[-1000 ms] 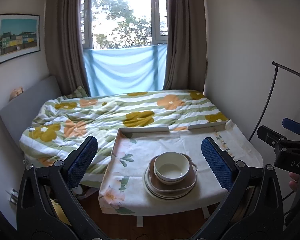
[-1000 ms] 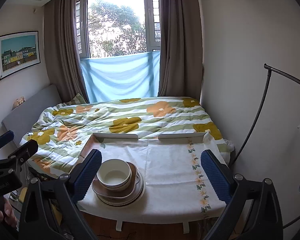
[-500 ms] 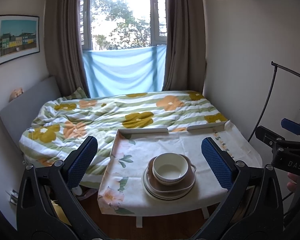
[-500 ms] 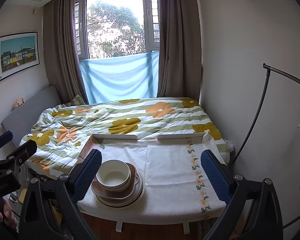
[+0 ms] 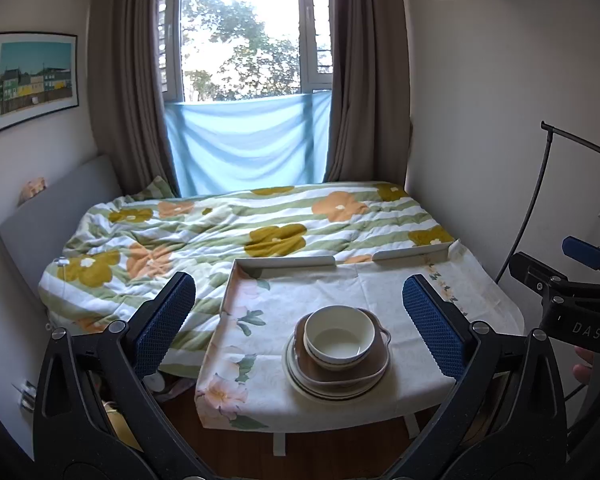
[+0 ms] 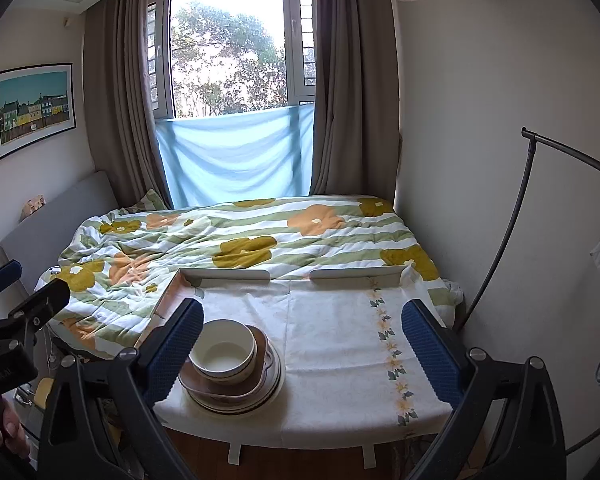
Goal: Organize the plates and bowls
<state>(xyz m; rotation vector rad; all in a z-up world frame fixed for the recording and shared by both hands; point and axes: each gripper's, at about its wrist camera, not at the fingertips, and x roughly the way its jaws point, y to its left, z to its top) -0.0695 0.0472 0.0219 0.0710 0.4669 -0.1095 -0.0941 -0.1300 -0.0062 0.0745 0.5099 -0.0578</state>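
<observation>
A white bowl (image 5: 339, 339) sits in a brown dish (image 5: 374, 366) on a stack of pale plates (image 5: 300, 380), near the front edge of a small table with a floral cloth (image 5: 380, 280). In the right wrist view the same bowl (image 6: 223, 352), brown dish (image 6: 260, 344) and plates (image 6: 274, 384) stand at the table's front left. My left gripper (image 5: 300, 328) is open and empty, held back from the table. My right gripper (image 6: 302, 344) is open and empty, also short of the table.
A bed with a flowered quilt (image 5: 240, 232) lies behind the table. White rails (image 6: 228, 274) edge the table's far side. A curved metal stand (image 6: 500, 260) rises at the right by the wall. Wooden floor shows below the table.
Both views have shifted only slightly; the stack of dishes sits a little lower and closer in the frames. Both grippers stay open.
</observation>
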